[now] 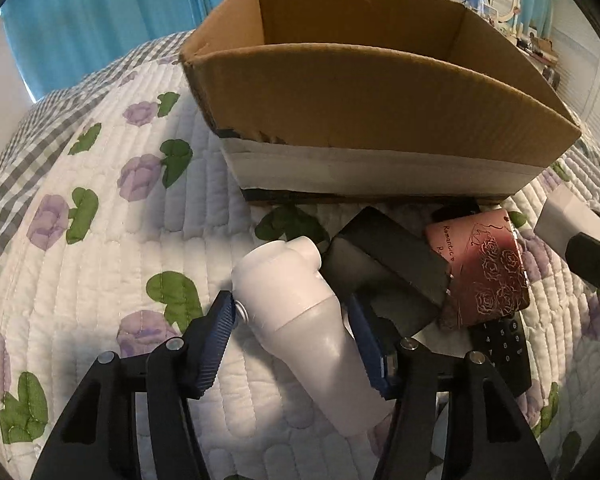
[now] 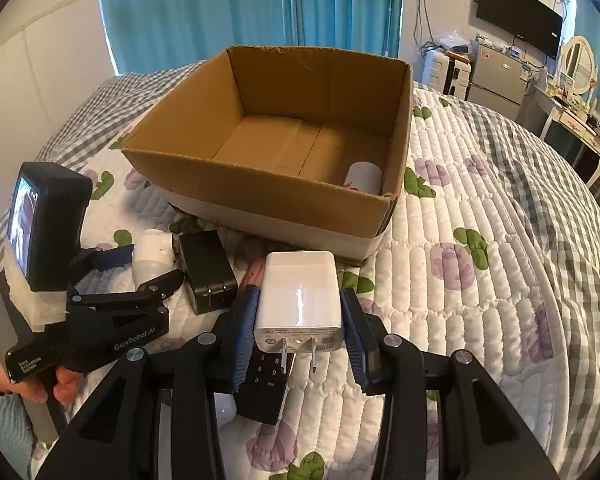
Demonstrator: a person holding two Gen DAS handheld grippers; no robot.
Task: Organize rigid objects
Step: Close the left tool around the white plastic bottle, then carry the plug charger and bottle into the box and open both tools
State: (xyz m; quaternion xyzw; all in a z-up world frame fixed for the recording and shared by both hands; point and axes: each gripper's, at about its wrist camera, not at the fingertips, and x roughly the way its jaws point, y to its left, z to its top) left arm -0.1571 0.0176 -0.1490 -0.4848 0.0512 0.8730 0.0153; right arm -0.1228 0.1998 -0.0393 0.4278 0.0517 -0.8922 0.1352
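Observation:
My left gripper (image 1: 292,316) straddles a white bottle-shaped object (image 1: 300,320) lying on the quilt; the pads sit at its sides and I cannot tell if they press it. In the right wrist view the same gripper (image 2: 148,264) is at the left. My right gripper (image 2: 298,312) is shut on a white plug adapter (image 2: 300,292), held above the quilt in front of the open cardboard box (image 2: 260,168). A white cylinder (image 2: 363,178) lies inside the box. A black adapter (image 1: 384,264), a pink rose-print card (image 1: 484,268) and a black remote (image 1: 504,348) lie beside the bottle.
The box (image 1: 372,92) stands on a quilted floral bedspread (image 2: 480,280). Blue curtains hang behind. A fridge (image 2: 496,76), a dresser with a mirror (image 2: 576,64) and a wall TV (image 2: 520,16) are at the far right.

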